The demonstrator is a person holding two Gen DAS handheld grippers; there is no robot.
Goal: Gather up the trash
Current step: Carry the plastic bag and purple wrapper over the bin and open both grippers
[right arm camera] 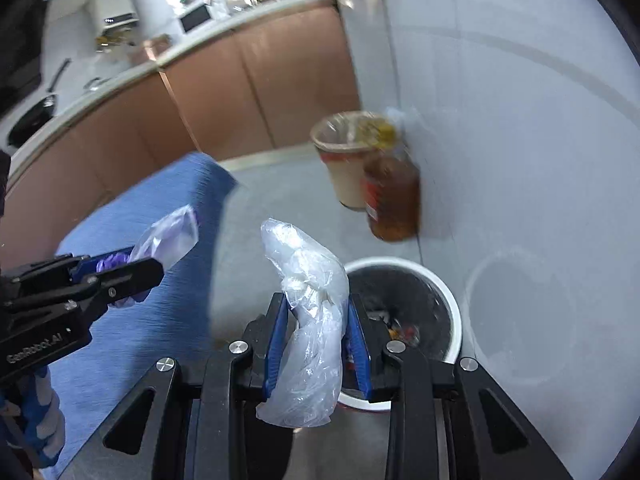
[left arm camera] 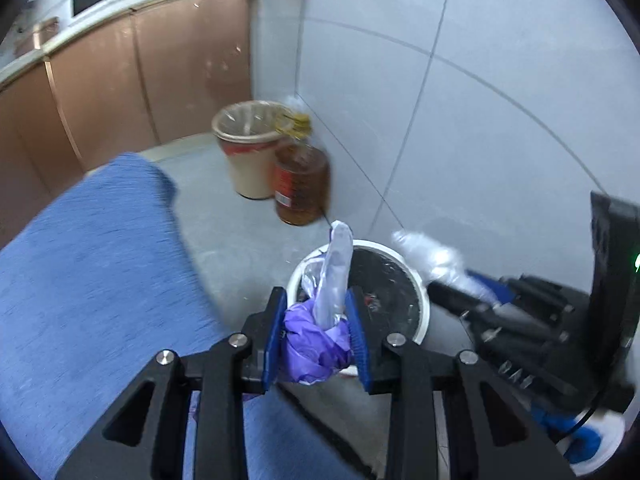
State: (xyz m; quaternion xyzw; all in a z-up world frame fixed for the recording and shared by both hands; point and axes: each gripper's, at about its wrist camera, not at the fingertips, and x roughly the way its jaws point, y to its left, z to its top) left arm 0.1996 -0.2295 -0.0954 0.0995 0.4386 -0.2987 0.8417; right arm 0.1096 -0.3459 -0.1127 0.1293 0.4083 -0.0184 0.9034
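Basically both tongs are loaded: left tongs (left arm camera: 317, 322) are clamped on a purple bag wad (left arm camera: 316, 344) with a pale twisted tail sticking up past the tips, right tongs (right arm camera: 316, 340) are clamped on a crumpled clear plastic bag (right arm camera: 310, 320). Both loads hang above or just beside the white-rimmed bin (left arm camera: 416, 280) with the black liner on the floor, trash already in its bottom. Risk, my read: the grips are on slack film, so the bag can slip through the pads or cling to one when released and land on the rim or floor. Frames are motion-blurred, so a fast swing could overshoot the opening. The oil bottle (left arm camera: 300, 184) and beige bin (left arm camera: 248, 148) stand farther back by the wall, and a blue cloth (left arm camera: 92, 272) lies close on the left, which a trailing tail might snag.
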